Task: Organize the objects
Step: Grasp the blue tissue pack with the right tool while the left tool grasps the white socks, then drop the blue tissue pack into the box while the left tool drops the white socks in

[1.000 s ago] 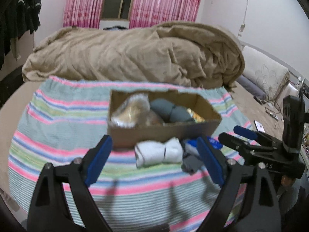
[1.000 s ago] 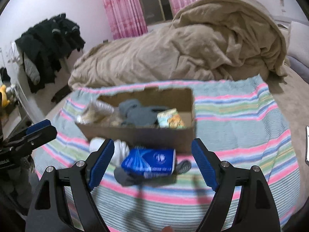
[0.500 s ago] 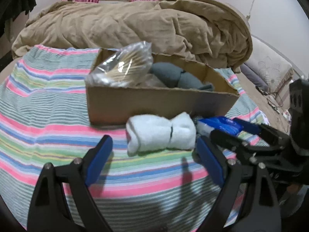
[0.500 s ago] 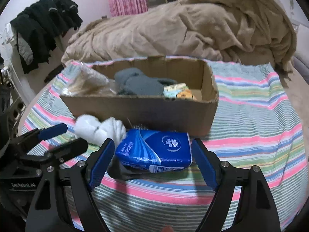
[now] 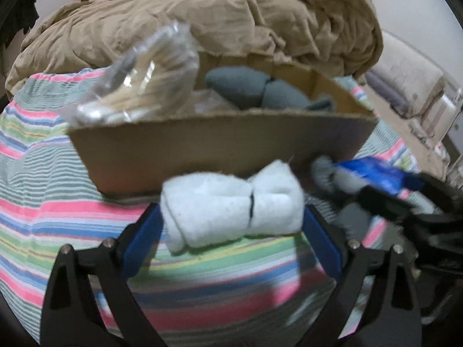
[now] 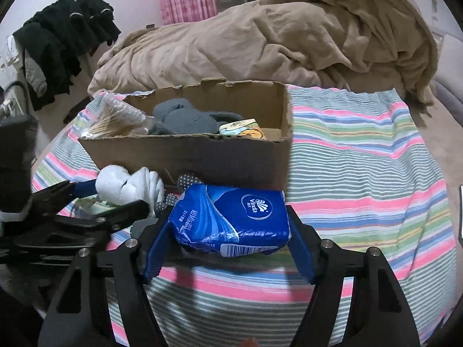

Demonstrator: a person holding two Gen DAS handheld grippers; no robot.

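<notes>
A cardboard box (image 5: 220, 147) (image 6: 202, 156) sits on a striped cloth and holds a bag of cotton swabs (image 5: 144, 84) (image 6: 115, 118), grey socks (image 5: 254, 89) (image 6: 185, 118) and a small printed packet (image 6: 241, 128). My left gripper (image 5: 231, 231) straddles a white rolled sock pair (image 5: 231, 205) (image 6: 127, 185) lying in front of the box, its blue pads at both ends. My right gripper (image 6: 228, 245) straddles a blue Vinda tissue pack (image 6: 231, 219) (image 5: 373, 173), pads touching its sides. A dotted grey sock (image 6: 185, 182) lies under the pack.
A rumpled tan duvet (image 6: 275, 43) lies behind the box. Black clothes (image 6: 63, 37) hang at the left. A pale pillow (image 5: 405, 75) lies at the right. The striped cloth (image 6: 361, 159) extends to the right of the box.
Both grippers have moved forward and down and narrowed, so that the white sock roll sits between the left pads and the tissue pack between the right pads.
</notes>
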